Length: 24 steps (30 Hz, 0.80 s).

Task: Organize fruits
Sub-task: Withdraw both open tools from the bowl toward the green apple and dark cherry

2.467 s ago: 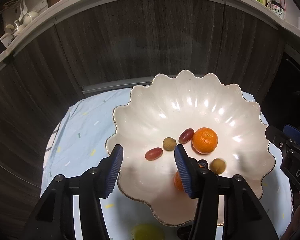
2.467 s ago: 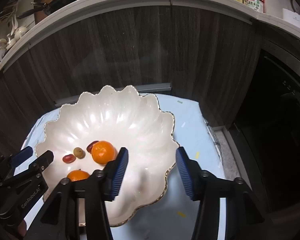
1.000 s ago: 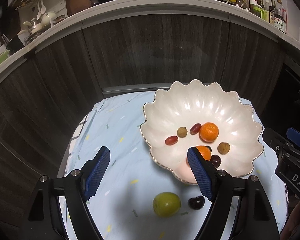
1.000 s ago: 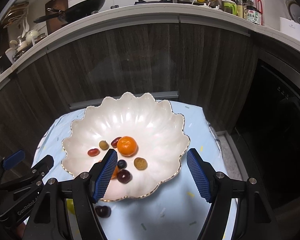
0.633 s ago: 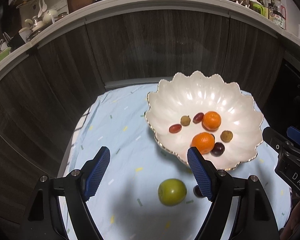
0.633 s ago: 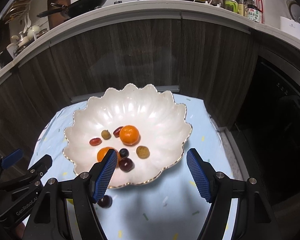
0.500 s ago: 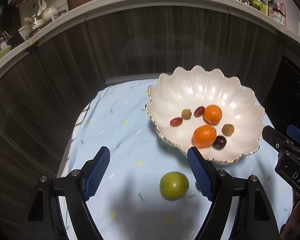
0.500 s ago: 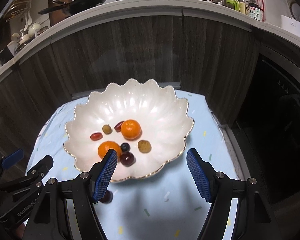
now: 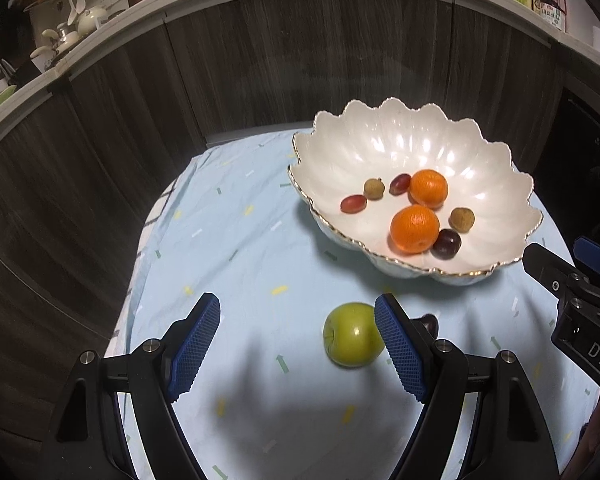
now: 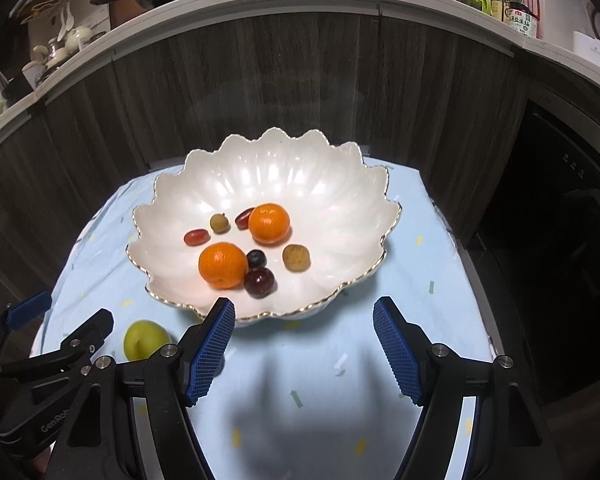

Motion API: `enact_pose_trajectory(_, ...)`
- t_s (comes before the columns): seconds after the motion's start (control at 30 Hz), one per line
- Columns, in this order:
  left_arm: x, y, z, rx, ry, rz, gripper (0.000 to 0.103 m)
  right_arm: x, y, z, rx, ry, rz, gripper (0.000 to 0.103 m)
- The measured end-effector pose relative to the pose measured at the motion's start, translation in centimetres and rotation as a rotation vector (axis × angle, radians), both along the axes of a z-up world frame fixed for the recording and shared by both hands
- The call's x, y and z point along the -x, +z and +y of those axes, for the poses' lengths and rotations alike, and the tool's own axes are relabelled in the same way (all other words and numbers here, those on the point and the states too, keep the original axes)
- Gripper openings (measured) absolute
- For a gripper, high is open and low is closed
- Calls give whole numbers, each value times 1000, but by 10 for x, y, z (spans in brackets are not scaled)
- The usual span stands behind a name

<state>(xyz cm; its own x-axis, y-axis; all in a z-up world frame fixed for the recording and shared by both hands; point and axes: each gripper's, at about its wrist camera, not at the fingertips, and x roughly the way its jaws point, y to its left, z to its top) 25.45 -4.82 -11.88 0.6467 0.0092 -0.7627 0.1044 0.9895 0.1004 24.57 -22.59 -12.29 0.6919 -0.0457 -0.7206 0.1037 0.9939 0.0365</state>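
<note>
— What sits behind the left gripper's right finger (image 9: 398,350)?

— A dark fruit (image 9: 429,322), mostly covered, kind unclear; the finger also overlaps the green apple (image 9: 352,340).

— And from the right wrist?

— The apple's lower side is hidden by gripper hardware (bottle labels (image 10: 521,16) on the counter are too small to read), and the blueberry (image 10: 256,258) disappears in the left view.

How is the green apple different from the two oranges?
The green apple is green and lies on the blue cloth, outside the bowl; the two oranges are orange and sit inside the bowl. The apple is alone; the oranges have small fruits around them. All three are round, and neither gripper holds them.
</note>
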Motion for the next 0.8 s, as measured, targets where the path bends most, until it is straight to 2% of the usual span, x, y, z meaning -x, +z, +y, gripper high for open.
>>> enact_pose_trajectory(0.43,3,-23,-11,25,-42,46,79,4,-17,-4,-21,10,26,72)
enact_pose_trajectory(0.8,5,-42,-16,9,-115,78,79,-3,-41,13,-43,173,106,72)
